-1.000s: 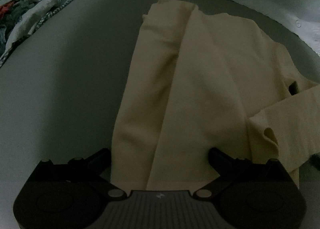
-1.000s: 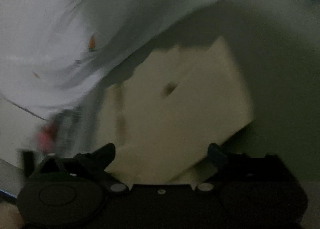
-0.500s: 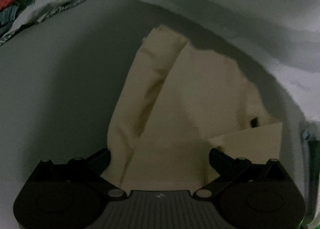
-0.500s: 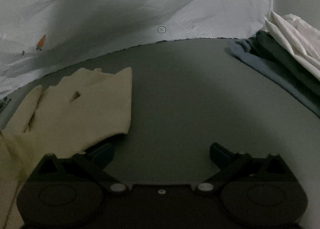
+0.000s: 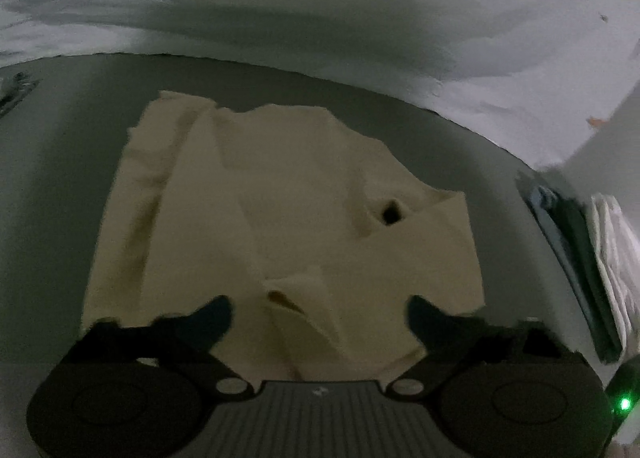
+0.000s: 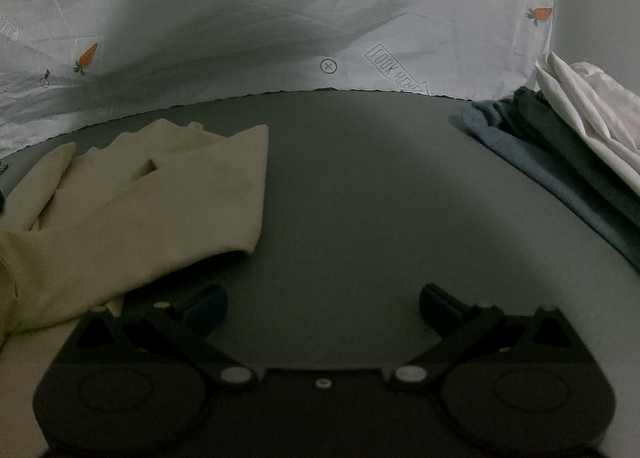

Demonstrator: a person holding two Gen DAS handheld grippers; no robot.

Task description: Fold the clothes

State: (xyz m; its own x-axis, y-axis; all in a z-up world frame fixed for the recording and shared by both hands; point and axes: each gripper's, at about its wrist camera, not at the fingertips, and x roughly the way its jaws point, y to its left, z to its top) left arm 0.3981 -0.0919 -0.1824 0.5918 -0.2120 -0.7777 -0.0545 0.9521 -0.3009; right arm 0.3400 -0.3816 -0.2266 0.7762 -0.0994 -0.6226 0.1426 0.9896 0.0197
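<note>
Left wrist view: grey tabletop (image 5: 68,177) carries a partly folded cream knit garment (image 5: 280,197), creased, one cuff raised at its near edge. Left gripper (image 5: 320,316) points steeply down over that edge; jaws closing, fabric between them, pads not pressing.

Right wrist view: cream knit garment (image 6: 140,209) lies left. Right gripper (image 6: 324,306) spread wide over bare tabletop (image 6: 360,197), empty.

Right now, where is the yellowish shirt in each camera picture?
Left wrist view: the cream shirt fills the middle, spread on the grey table.
Right wrist view: the cream shirt lies at the left.
Shared landmark: the stack of folded clothes at the right of both.
</note>
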